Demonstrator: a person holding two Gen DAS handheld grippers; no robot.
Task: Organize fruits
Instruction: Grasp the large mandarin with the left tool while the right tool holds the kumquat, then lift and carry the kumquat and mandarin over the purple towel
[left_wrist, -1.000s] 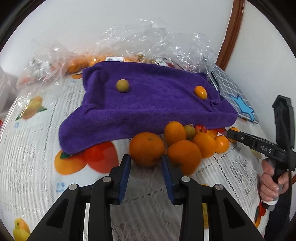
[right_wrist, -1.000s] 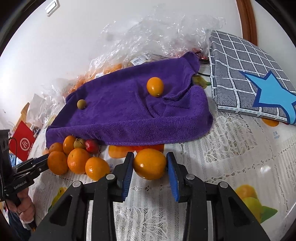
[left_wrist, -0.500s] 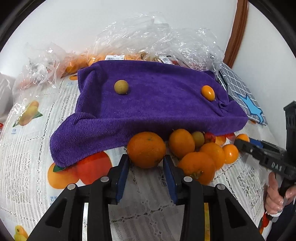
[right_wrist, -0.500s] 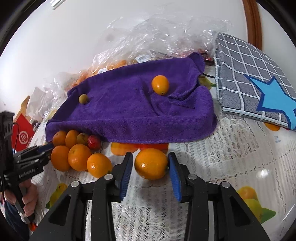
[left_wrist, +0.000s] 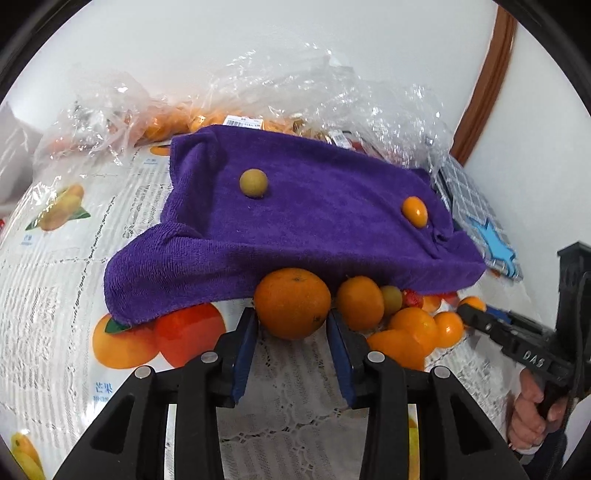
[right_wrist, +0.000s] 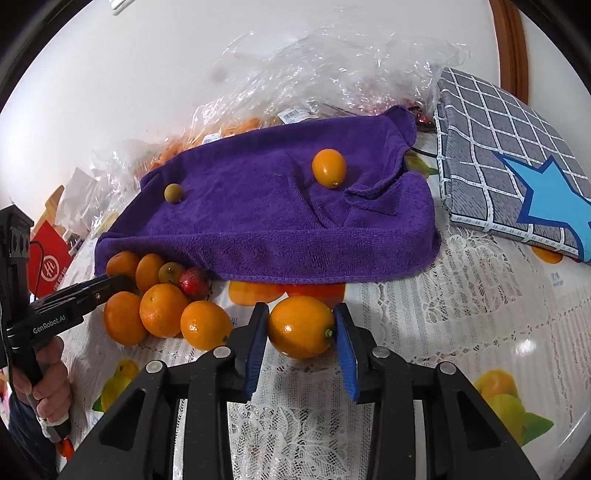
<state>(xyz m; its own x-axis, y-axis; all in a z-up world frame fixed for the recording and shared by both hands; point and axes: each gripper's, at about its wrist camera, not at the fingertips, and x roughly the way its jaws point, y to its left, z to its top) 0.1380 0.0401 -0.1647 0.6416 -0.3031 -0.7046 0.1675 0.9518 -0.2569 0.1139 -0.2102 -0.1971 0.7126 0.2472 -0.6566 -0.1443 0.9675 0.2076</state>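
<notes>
In the left wrist view, a large orange (left_wrist: 292, 303) is seen pinched between the blue pads of the left hand-held gripper (left_wrist: 291, 334), at the near edge of the purple towel (left_wrist: 314, 229). It appears raised slightly above the lace-covered desk (left_wrist: 288, 398), though contact with the cloth cannot be ruled out. A cluster of loose oranges (left_wrist: 413, 328) is packed just beside it on the right. A greenish fruit (left_wrist: 253, 183) and a small orange fruit (left_wrist: 415, 212) are seen resting on the towel. The grip is taken near the fruit's lower half, so a slip forward out of the pads is judged possible if the gripper is tilted further down.

In the right wrist view, a glossy orange (right_wrist: 300, 327) is held between the pads of the right hand-held gripper (right_wrist: 300, 338), whose jaws are closing on it; both pads appear to be touching the skin. It sits well apart from the cluster (right_wrist: 162, 314), in front of the towel (right_wrist: 280, 229). The smooth, round skin is judged likely to squirt out under uneven pressure, and bruising could be caused by a hard squeeze. A rolling fruit could be lost over the desk edge.
</notes>
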